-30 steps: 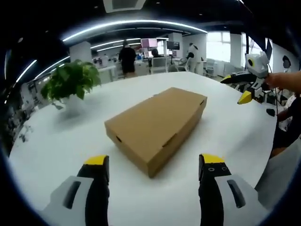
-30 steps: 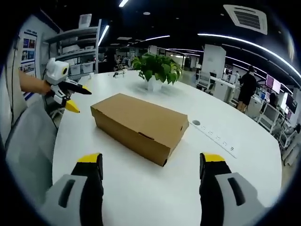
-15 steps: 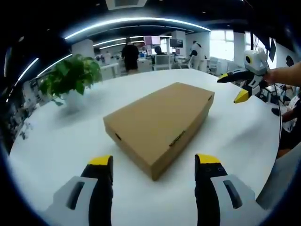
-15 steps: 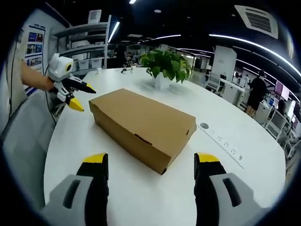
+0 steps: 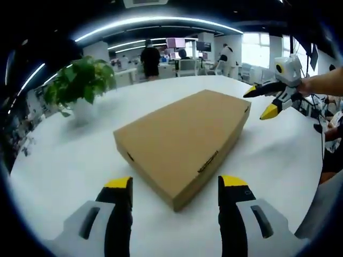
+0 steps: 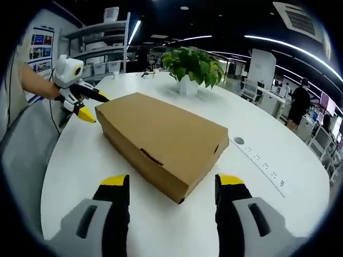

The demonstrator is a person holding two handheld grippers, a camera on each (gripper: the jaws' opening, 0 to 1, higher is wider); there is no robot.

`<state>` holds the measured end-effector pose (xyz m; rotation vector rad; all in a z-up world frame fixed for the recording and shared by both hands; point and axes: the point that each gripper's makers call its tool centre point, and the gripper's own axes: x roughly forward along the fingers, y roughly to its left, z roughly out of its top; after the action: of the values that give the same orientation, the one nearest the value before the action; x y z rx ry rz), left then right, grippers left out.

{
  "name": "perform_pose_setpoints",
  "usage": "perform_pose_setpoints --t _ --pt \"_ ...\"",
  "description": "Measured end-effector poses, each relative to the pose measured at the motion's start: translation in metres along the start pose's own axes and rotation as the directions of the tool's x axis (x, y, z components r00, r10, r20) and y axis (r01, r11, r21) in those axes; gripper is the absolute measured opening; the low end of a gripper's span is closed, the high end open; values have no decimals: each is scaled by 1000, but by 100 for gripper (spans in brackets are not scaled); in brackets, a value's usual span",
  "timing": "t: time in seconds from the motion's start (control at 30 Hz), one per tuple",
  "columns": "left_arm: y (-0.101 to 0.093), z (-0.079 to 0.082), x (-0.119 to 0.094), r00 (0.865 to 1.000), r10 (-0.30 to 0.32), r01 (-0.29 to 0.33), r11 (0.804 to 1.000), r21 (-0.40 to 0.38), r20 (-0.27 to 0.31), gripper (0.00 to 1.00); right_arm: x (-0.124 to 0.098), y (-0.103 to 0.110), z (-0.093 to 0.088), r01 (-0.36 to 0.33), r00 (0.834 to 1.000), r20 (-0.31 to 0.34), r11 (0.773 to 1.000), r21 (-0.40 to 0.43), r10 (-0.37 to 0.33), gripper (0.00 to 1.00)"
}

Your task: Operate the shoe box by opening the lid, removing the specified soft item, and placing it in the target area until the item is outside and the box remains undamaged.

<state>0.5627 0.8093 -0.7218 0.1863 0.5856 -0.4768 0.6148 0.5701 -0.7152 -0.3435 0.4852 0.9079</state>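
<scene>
On the white round table (image 5: 64,160) lies the brown cardboard shoe box (image 5: 185,139), lid down and closed, set diagonally across the tabletop. In the left gripper view one corner of the box points toward the camera, and the left gripper (image 5: 176,184) hangs just above the table in front of that corner, its two yellow-tipped jaws spread wide with nothing between them. In the right gripper view the box (image 6: 161,138) shows a slot in its long side wall and its near corner reaches toward the right gripper (image 6: 171,182), whose jaws likewise stand apart and empty, one on each side of that corner without touching it.

Each gripper also appears in the other's view. The right gripper (image 5: 262,101) enters the left gripper view from the right, held by a bare forearm, its jaws parted near the far corner of the box. The left gripper (image 6: 91,105) shows at the left of the right gripper view, jaws parted beside the box's far end.

A potted green plant (image 6: 193,67) in a white pot stands on the table beyond the box. A row of power sockets (image 6: 260,160) is set into the tabletop at the right. Beyond the table is an open office with desks, shelves and several standing people (image 5: 150,59).
</scene>
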Motion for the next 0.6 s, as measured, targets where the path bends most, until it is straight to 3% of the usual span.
perform_pose_setpoints --t 0.6 --pt "1 4 9 1000 -4 4 1000 -2 -4 56 19 -5 5 -17 1000 -9 1000 -15 17 47"
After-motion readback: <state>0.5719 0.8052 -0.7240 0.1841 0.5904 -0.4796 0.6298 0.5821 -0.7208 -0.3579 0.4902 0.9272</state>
